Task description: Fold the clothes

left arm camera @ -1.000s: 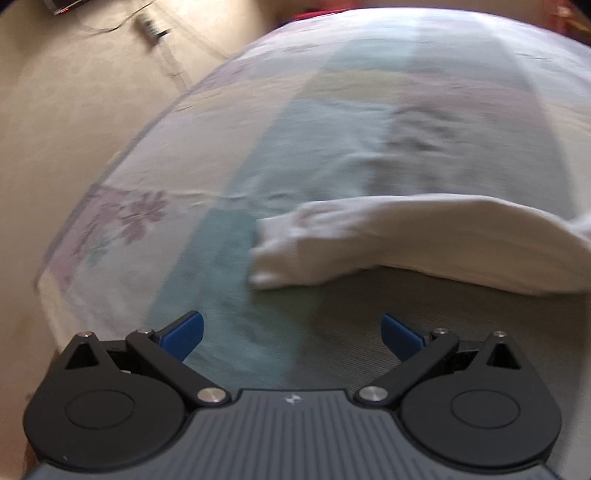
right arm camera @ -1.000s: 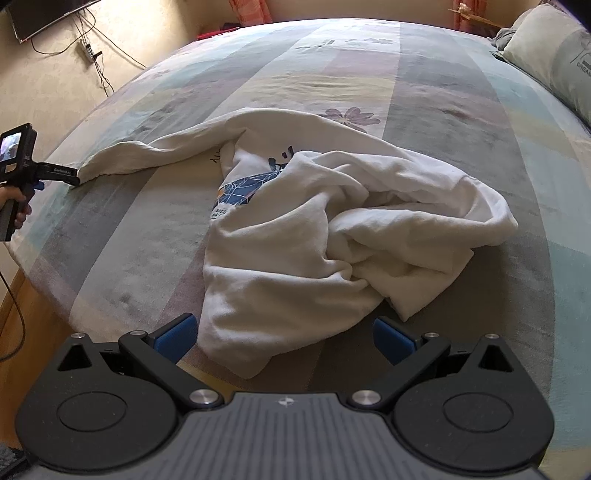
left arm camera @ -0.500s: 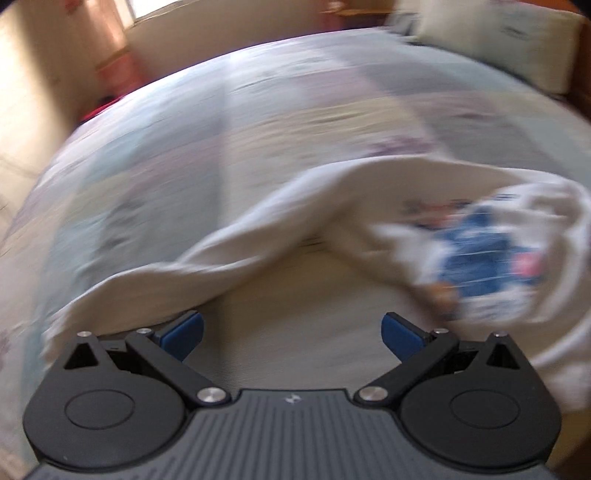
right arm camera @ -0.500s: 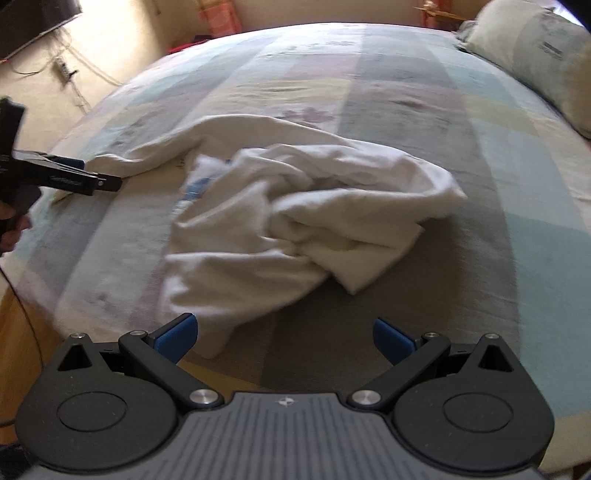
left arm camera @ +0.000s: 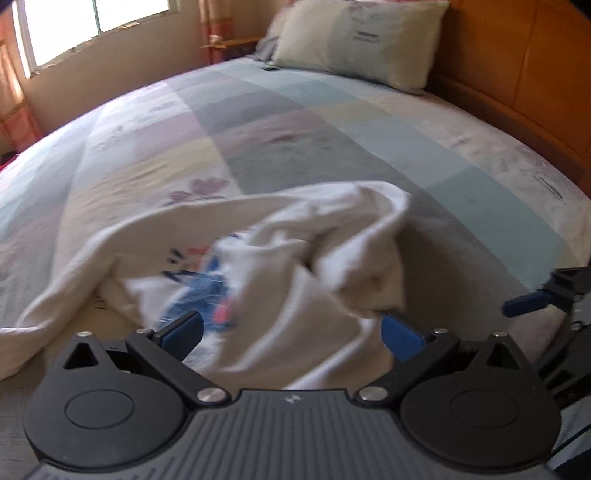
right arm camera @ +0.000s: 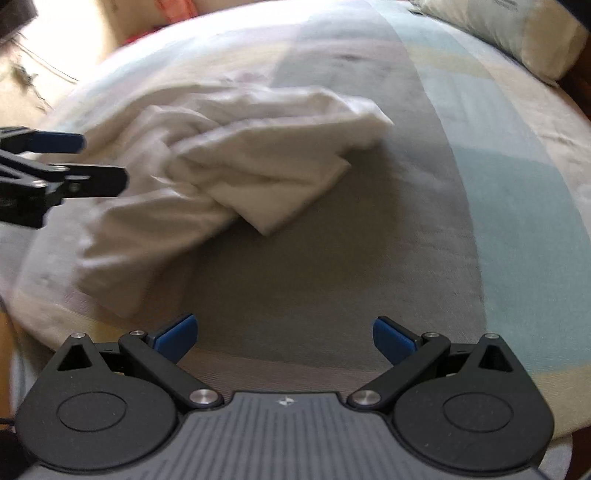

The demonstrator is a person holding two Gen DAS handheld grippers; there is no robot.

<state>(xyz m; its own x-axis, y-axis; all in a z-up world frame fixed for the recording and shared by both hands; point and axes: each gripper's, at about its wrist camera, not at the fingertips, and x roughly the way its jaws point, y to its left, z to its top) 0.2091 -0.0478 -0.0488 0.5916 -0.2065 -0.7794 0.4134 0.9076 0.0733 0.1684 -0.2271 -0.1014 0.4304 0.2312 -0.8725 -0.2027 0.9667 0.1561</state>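
A crumpled white sweatshirt (left arm camera: 306,258) with a blue printed graphic lies bunched on the bed, one sleeve trailing to the left in the left wrist view. My left gripper (left arm camera: 291,332) hovers open over its near hem, cloth showing between the blue pads without being pinched. In the right wrist view the same sweatshirt (right arm camera: 229,158) lies ahead and to the left. My right gripper (right arm camera: 282,334) is open over bare bedspread, short of the garment. Each gripper shows in the other's view: the right gripper (left arm camera: 532,301) at the right edge, the left gripper (right arm camera: 55,162) at the left edge.
The bed carries a pastel patchwork bedspread (left arm camera: 332,140) with flower prints. A pillow (left arm camera: 354,40) leans against the wooden headboard (left arm camera: 517,74) at the far end. A window (left arm camera: 92,26) and curtains stand beyond. The bed's edge (right arm camera: 22,306) drops off at the left.
The left gripper has swung right from the sleeve end to the sweatshirt's body, now facing the pillow. The right gripper has shifted right, so the garment now lies to its left. Both stayed open.
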